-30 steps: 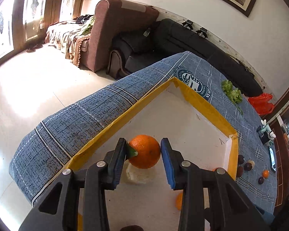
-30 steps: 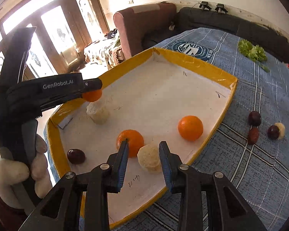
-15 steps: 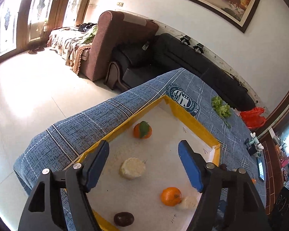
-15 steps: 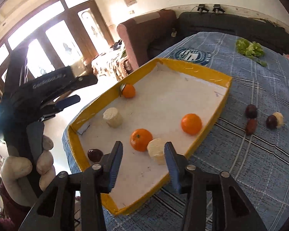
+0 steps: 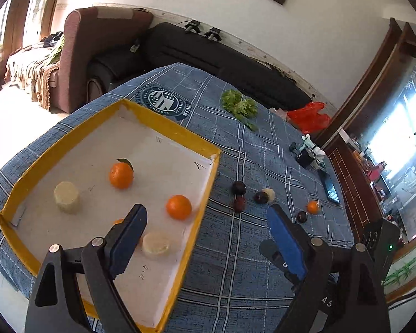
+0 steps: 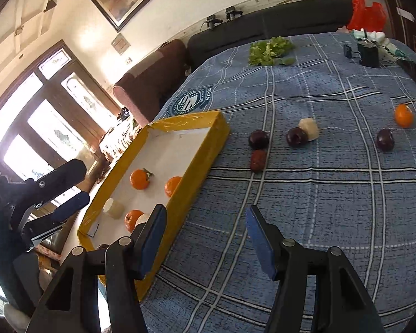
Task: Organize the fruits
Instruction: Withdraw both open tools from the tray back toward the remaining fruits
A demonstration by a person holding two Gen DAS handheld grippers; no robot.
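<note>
1. The left gripper is spread wide and holds nothing, above the tray's right edge.
2. The right gripper is also wide and empty, over the blue tablecloth.
3. Inside the tray lie 3 oranges, one leafy orange near the middle, and 2 pale pieces.
4. Dark plums, a pale piece and another orange sit on the cloth beyond the tray's right edge.

Right gripper fingers spread wide, yellow-rimmed tray, loose plums
</note>
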